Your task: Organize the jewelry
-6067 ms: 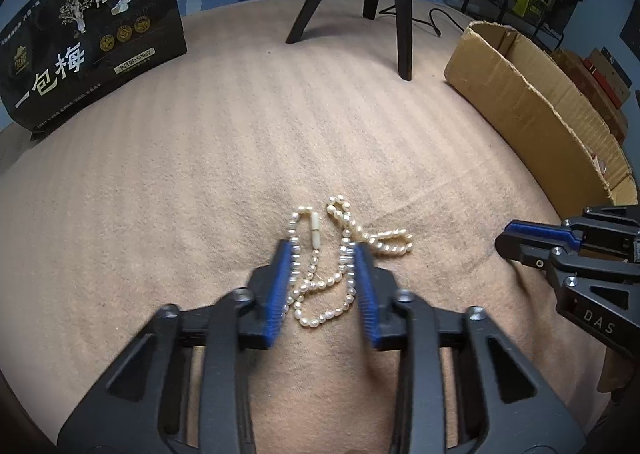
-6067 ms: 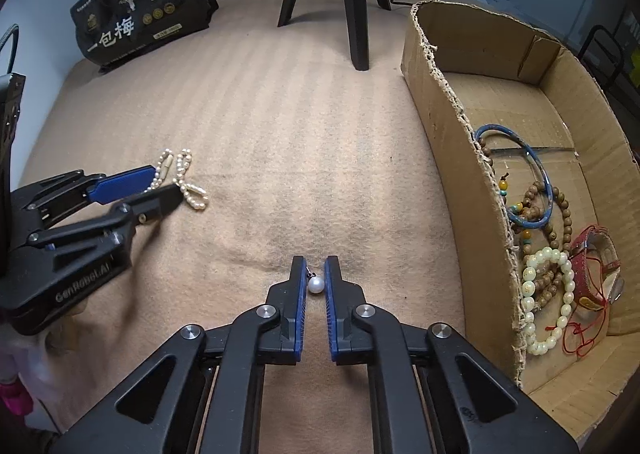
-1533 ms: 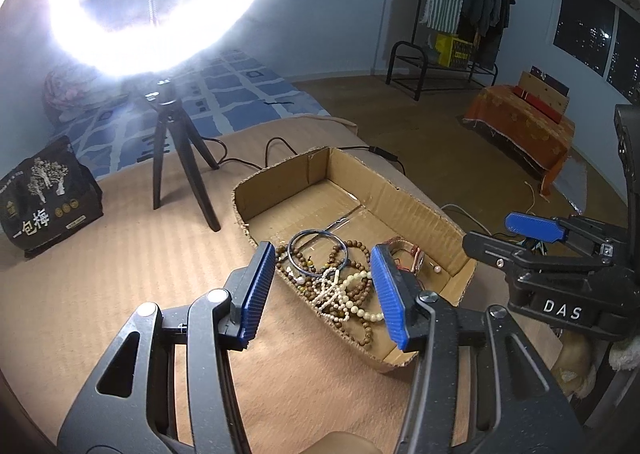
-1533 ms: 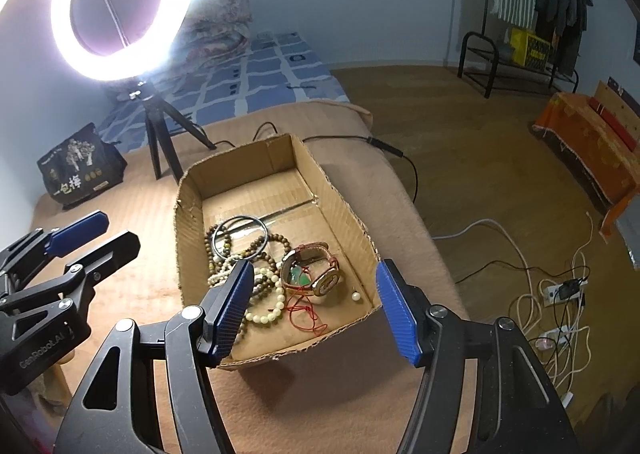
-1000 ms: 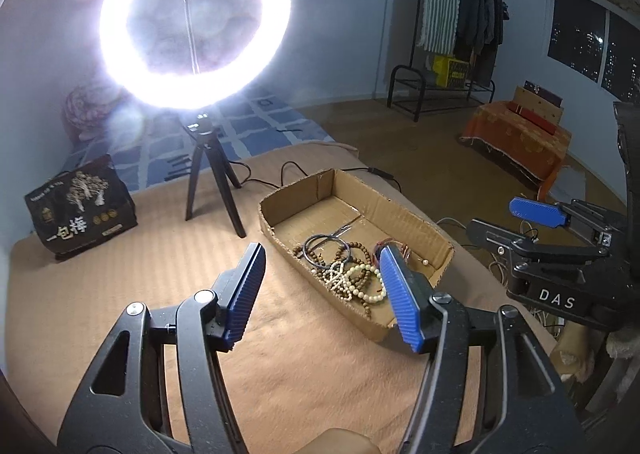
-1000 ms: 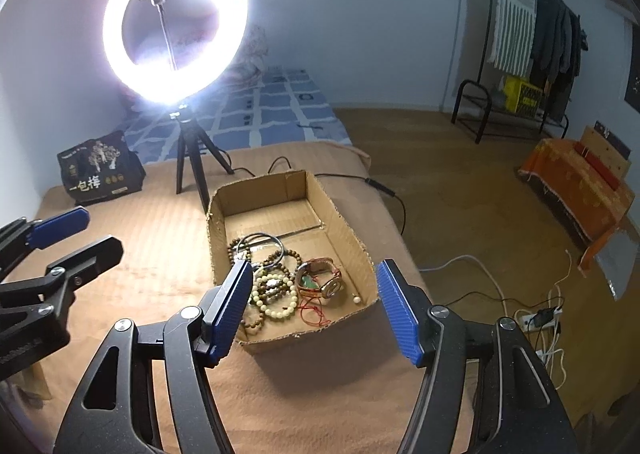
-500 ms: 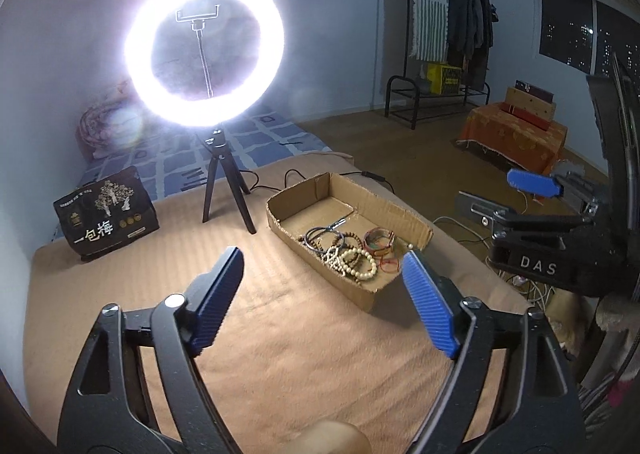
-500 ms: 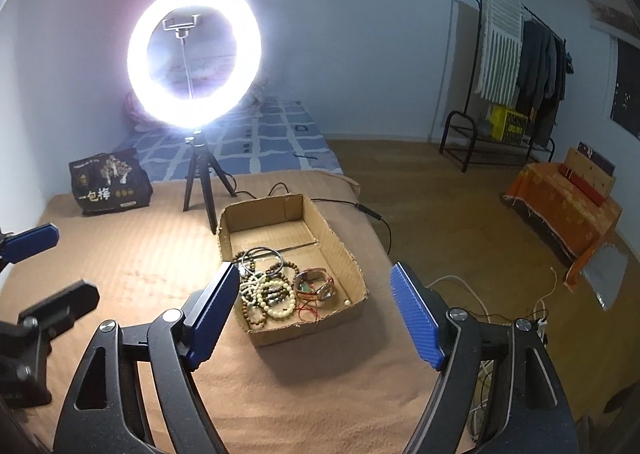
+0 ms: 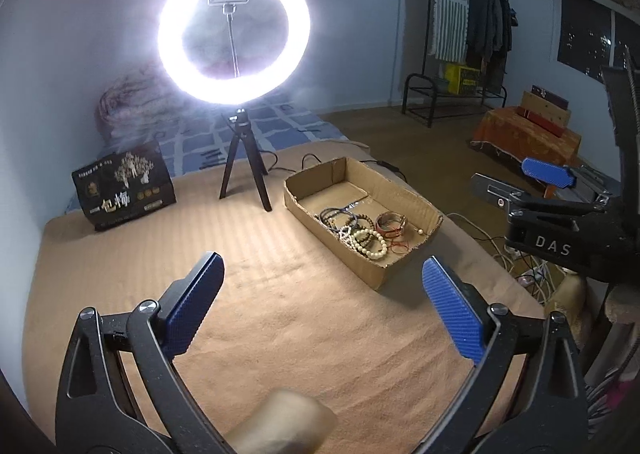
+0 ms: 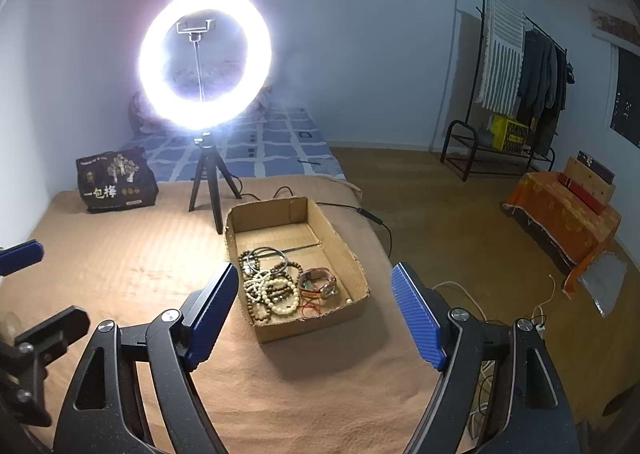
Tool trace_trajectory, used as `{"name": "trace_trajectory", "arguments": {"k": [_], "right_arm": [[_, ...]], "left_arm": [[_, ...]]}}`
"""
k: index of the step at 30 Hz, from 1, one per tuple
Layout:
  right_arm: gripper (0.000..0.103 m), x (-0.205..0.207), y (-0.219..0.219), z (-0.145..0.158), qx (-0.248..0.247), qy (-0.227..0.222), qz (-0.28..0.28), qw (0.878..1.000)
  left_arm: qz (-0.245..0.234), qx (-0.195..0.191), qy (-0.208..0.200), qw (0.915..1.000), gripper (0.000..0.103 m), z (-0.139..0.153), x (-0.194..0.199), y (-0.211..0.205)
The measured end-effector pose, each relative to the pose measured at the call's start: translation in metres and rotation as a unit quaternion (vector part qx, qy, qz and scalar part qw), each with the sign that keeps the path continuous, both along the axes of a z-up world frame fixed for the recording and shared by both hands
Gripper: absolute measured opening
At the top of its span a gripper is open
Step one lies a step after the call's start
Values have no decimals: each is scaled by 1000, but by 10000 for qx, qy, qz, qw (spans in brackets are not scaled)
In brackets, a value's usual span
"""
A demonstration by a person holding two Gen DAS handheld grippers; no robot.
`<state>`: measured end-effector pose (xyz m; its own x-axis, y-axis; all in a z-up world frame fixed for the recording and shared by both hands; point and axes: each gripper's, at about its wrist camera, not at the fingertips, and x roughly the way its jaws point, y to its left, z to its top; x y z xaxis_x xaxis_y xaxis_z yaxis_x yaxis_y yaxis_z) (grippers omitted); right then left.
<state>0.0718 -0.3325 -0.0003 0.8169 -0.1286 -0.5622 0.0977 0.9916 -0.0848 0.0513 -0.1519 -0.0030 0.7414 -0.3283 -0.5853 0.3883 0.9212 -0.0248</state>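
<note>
Left gripper (image 9: 322, 292) held above the tan blanket (image 9: 132, 266), jaws spread very wide after just opening further, nothing between the blue pads (image 9: 192, 306). Right gripper (image 10: 316, 308) likewise spread, empty, jaws having widened within the last second; also seen at the right edge of the left wrist view, marked "DAS".

Cardboard box (image 10: 340, 246), shallow and open-topped, resting on the blanket ahead of both grippers, well apart from the pads. Jewelry all heaped in the near half of the box:
- dark bangle (image 10: 266, 256) toward the far side of the heap
- brown wooden bead bracelets (image 10: 294, 268) in the middle
- cream bead bracelet (image 10: 280, 300) nearest, left
- pearl strand (image 9: 347, 232) tangled with the beads
- reddish band with a watch-like face (image 10: 320, 284) to the right
- red cord (image 10: 310, 306) beside it
- single small pearl (image 10: 349, 300) near the right wall

Far half of the box bare.

Ring light (image 9: 234, 31) lit, on a black tripod (image 9: 242, 165) just left of the box's far end. Black printed bag (image 9: 124, 185) at far left.
</note>
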Motion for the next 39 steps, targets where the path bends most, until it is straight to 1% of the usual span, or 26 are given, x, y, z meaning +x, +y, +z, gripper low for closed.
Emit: {"name": "trace_trajectory", "arguments": {"k": [3, 6, 11, 24, 39], "right_arm": [[79, 2, -2, -2, 20, 46, -14, 10000], [79, 2, -3, -3, 13, 60, -13, 10000], [79, 3, -3, -6, 14, 135, -33, 9999], [80, 3, -2, -7, 56, 162, -31, 9998], [80, 3, -3, -6, 67, 169, -58, 9998]], "left_arm": [[117, 97, -12, 9999, 101, -2, 0, 1], [201, 221, -151, 9994, 101, -2, -2, 1], [250, 266, -222, 9991, 102, -1, -3, 2], [282, 266, -312, 9988, 102, 2, -4, 7], [286, 275, -304, 9988, 102, 3, -3, 8]]}}
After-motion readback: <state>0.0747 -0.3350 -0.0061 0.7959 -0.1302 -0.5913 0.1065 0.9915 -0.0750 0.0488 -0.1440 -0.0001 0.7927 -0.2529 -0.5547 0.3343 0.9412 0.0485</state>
